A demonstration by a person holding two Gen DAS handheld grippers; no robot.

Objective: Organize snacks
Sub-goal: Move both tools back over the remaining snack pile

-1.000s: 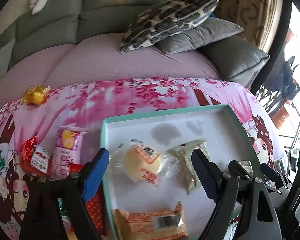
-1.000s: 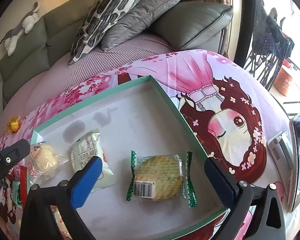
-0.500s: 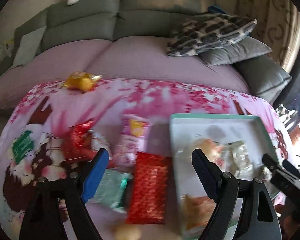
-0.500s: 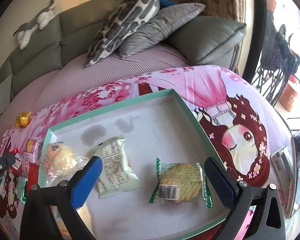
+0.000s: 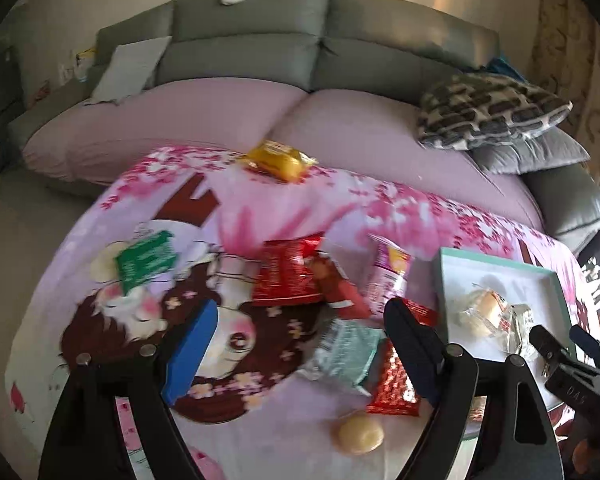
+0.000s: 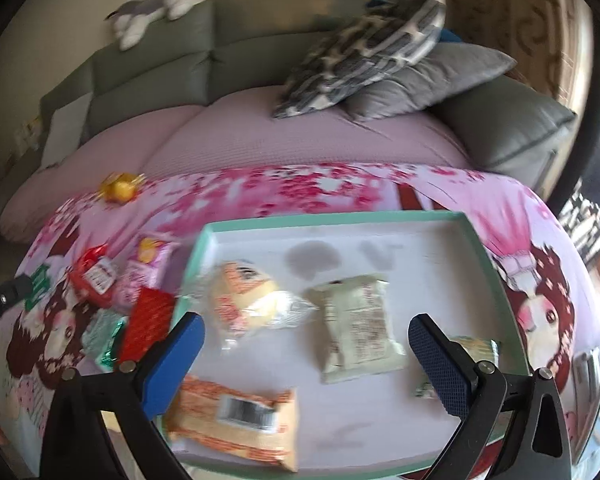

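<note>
- Scattered on the pink printed cloth (image 5: 260,216) of the table, left of the tray: green packet (image 5: 146,260), yellow snack (image 5: 278,162) at the far edge, red packets (image 5: 288,276), pink packet (image 5: 388,276), pale teal packet (image 5: 346,350), round unwrapped pastry (image 5: 360,432).
- Left hand-held gripper (image 5: 296,344): jaws wide apart, nothing between the pads, hanging over the teal packet.
- Teal-rimmed tray (image 6: 480,240) with white floor, holding a round bun in clear wrap (image 6: 242,300), an orange packet with barcode (image 6: 236,416) at the near edge, a pale green packet (image 6: 358,332), and a small packet (image 6: 476,352) partly hidden at the right.
- Right hand-held gripper (image 6: 306,364): jaws wide apart, empty, above the tray.
</note>
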